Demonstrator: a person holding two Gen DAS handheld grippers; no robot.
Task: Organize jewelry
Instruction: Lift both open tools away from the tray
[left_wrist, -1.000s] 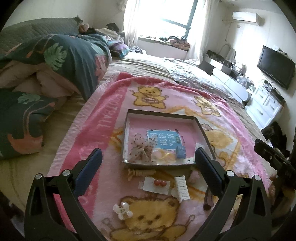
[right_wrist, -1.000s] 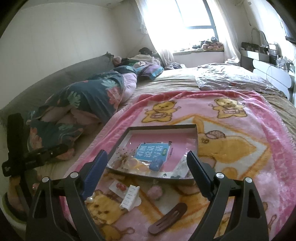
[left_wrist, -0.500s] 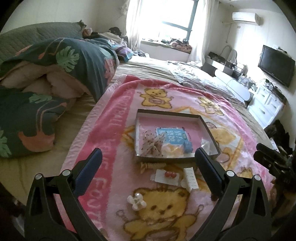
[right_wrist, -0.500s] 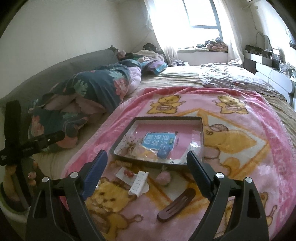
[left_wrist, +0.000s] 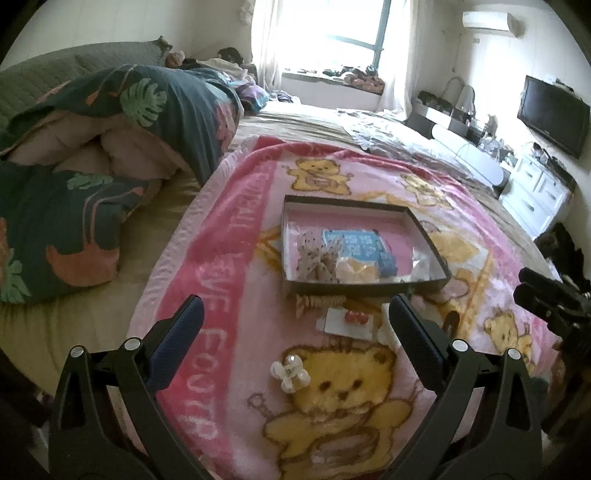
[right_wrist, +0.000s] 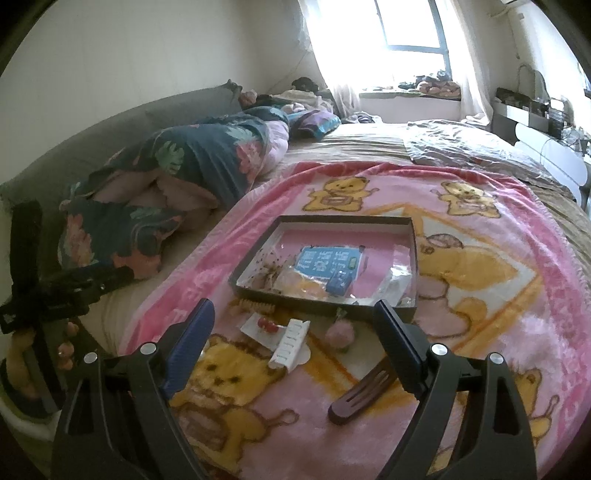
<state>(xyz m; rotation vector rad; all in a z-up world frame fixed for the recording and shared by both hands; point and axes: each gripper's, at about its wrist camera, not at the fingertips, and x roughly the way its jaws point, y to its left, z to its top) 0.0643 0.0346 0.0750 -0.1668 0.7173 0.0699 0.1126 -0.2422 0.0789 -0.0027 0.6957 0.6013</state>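
A shallow dark box (left_wrist: 432, 243) (right_wrist: 251, 260) with a pink floor lies on a pink bear blanket (left_wrist: 229, 266) and holds a blue card (left_wrist: 354, 243) (right_wrist: 328, 262), a dotted bow and small bags. In front of it lie loose pieces: a white flower clip (left_wrist: 290, 374), a card with red earrings (left_wrist: 349, 321) (right_wrist: 264, 326), a white comb clip (right_wrist: 290, 343), a pink pom-pom (right_wrist: 340, 334) and a brown hair clip (right_wrist: 360, 397). My left gripper (left_wrist: 295, 325) and right gripper (right_wrist: 295, 325) both hang open above these pieces, holding nothing.
A dark leaf-print duvet (left_wrist: 122, 122) is heaped on the bed to the left. A window is at the back, a TV (left_wrist: 552, 114) and white drawers on the right. A hand (right_wrist: 22, 354) holds the other gripper at the left edge of the right wrist view.
Both grippers have pulled back slightly from the box and shifted sideways, so the box and loose pieces sit farther off. Both stayed open and empty.
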